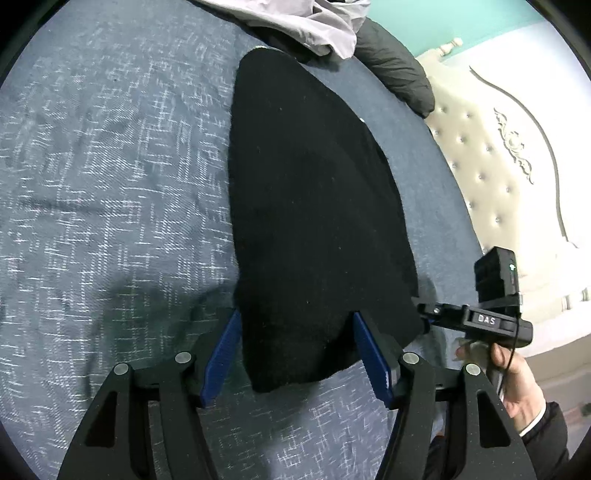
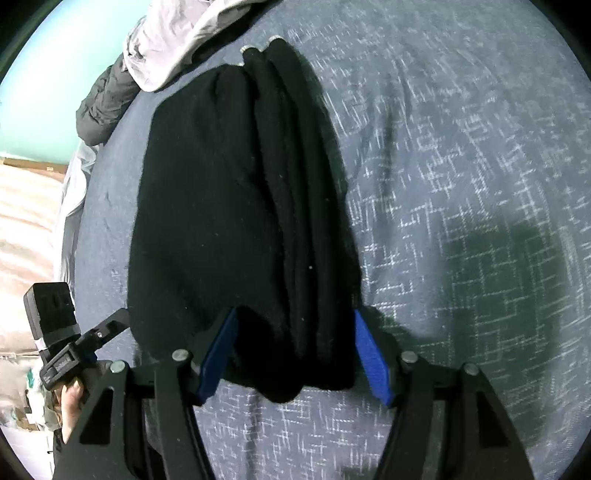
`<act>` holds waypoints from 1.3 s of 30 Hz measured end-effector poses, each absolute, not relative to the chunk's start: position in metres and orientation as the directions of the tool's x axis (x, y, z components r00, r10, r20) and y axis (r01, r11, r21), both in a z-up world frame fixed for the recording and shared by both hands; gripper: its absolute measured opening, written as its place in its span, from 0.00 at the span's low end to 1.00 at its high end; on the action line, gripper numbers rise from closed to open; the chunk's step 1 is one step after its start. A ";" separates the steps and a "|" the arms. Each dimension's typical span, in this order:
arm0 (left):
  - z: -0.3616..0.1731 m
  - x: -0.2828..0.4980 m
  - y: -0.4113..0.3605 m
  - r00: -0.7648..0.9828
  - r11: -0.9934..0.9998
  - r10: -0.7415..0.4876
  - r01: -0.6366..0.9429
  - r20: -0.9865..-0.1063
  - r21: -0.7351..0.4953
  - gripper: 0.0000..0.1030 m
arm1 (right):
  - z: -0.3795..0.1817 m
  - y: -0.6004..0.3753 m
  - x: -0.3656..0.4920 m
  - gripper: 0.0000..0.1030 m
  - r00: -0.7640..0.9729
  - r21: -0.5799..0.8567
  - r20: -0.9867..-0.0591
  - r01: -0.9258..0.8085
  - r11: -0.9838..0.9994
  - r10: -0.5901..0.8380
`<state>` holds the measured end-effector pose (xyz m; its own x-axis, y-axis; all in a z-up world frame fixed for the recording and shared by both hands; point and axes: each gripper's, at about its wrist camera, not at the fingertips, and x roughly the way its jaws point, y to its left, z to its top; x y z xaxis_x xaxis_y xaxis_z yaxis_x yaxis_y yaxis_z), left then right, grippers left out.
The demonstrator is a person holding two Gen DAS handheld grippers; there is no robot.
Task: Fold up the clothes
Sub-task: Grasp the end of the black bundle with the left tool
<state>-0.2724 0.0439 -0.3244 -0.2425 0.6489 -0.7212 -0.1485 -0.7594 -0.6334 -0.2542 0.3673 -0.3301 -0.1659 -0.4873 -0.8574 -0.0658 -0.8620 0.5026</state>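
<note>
A black knit garment lies folded into a long narrow shape on the bed; in the right wrist view the black garment shows several stacked folds along its right side. My left gripper stands open, its blue pads on either side of the garment's near corner without pressing it. My right gripper is open too and straddles the near end of the folds. Each gripper shows in the other's view: the right gripper at the garment's right corner, the left gripper at its left corner.
A blue-grey patterned bedspread covers the bed. At the far end lie a pale lilac garment and a dark puffy jacket. A cream tufted headboard borders the right. A person's hand holds the right gripper.
</note>
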 end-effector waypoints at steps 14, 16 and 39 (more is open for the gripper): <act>-0.343 -0.284 0.058 -0.222 -0.734 0.676 -0.121 -0.702 -0.668 0.79 | -0.338 0.357 -0.264 0.58 -0.182 0.520 -0.839 0.003 -0.854 -0.512; -0.346 -0.284 0.060 -0.223 -0.726 0.684 -0.109 -0.695 -0.679 0.79 | -0.340 0.356 -0.264 0.53 -0.187 0.523 -0.836 0.014 -0.852 -0.516; -0.337 -0.277 0.059 -0.241 -0.749 0.662 -0.167 -0.710 -0.641 0.73 | -0.341 0.350 -0.269 0.31 -0.202 0.567 -0.801 0.043 -0.822 -0.563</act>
